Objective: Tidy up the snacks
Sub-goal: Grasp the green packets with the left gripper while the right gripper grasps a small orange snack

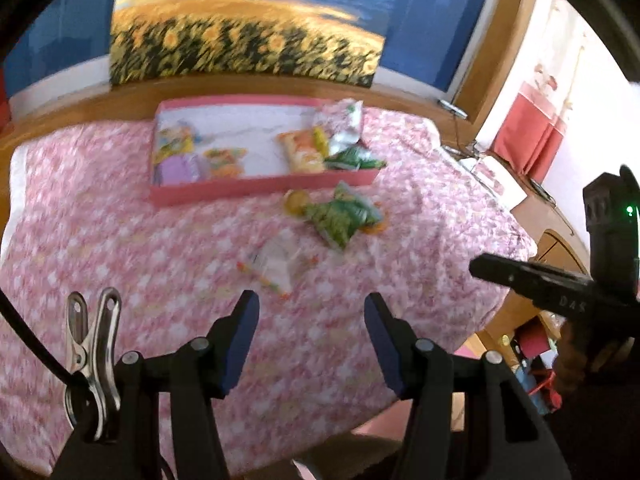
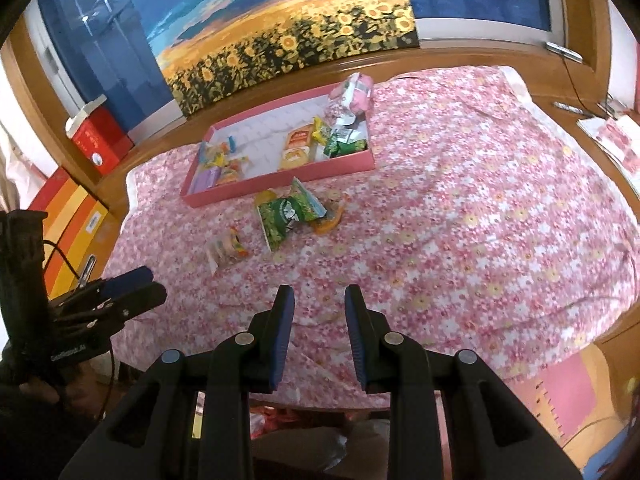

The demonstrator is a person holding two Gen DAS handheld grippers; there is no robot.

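Note:
A pink tray lies at the far side of the floral-cloth table and holds several snack packets. In front of it on the cloth lie a green snack bag, a small orange item beside it, and a clear packet with coloured candy. My left gripper hovers open over the near cloth with nothing between its fingers. My right gripper also stands open and empty, with a narrower gap, short of the packets.
A sunflower painting leans against the blue wall behind the tray. A red box and an orange striped box sit at the left. The pink floral cloth stretches bare to the right. A metal clip hangs by the left gripper.

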